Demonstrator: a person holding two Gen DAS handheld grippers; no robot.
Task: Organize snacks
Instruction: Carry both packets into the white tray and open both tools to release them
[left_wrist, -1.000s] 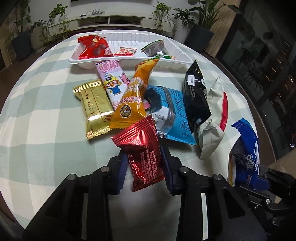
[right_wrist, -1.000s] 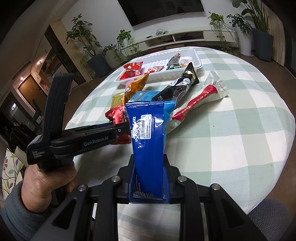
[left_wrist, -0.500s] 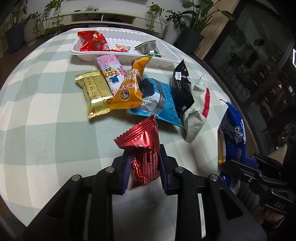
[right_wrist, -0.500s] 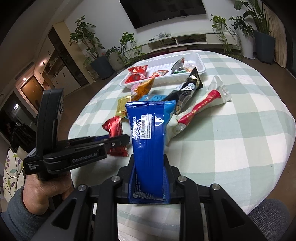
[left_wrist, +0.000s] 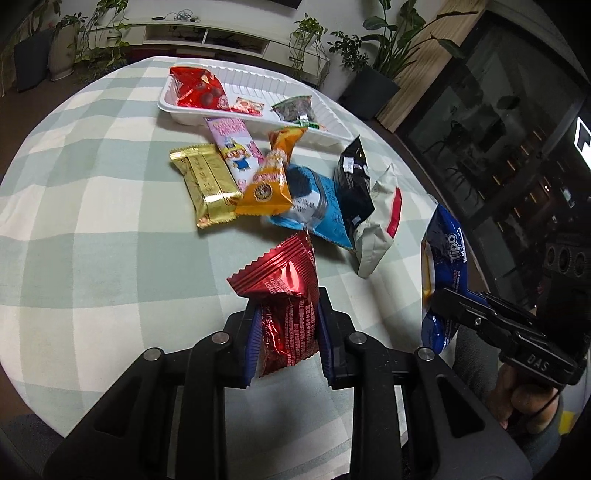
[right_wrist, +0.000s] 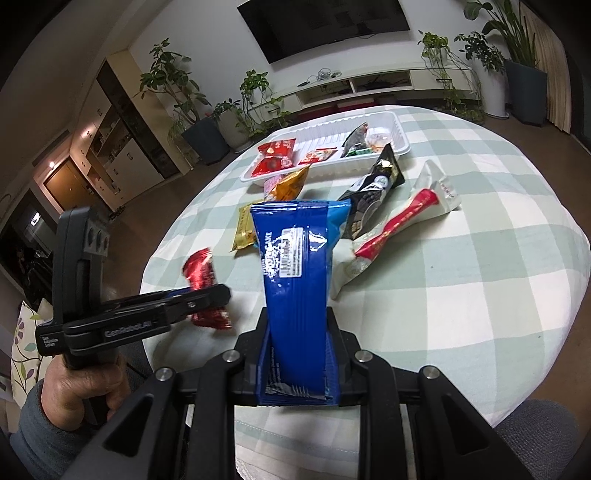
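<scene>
Snacks: a loose pile of packets on the checked table (left_wrist: 92, 229), on the near side of the white tray (left_wrist: 258, 79); two more are off the cloth, one in each gripper.
Done: three or four packets lie in the tray: a red bag (left_wrist: 195, 88) at its left end, a small red-and-white sachet (left_wrist: 246, 106) beside it, and a dark clear-windowed bag (left_wrist: 297, 110) toward its right end. The right wrist view hints at one more pale item at the right end, too small to name.
Left: by my count six packets lie outside the tray: gold bar (left_wrist: 205, 184), pink cartoon pack (left_wrist: 231, 147), orange pack (left_wrist: 271, 177), light-blue pack (left_wrist: 321, 212), black pack (left_wrist: 354, 181) and white-and-red pack (left_wrist: 380, 218). The pink pack's far end touches the tray wall; the rest overlap one another just in front of the tray.
Left gripper (left_wrist: 288, 332): jaws have just been closing and now pinch a crinkled red foil pack (left_wrist: 284, 291), lifted clear of the cloth, well short of the tray.
Right gripper (right_wrist: 297, 354): clamped on a dark-blue pack (right_wrist: 295, 266) held upright, also well short of the tray.
Progress: roughly a third in, I judge; both held packets are not yet delivered.
Look: glossy, crumpled flexible wrappers with serrated ends, mixed colours and lengths; light, and likely to slip.
</scene>
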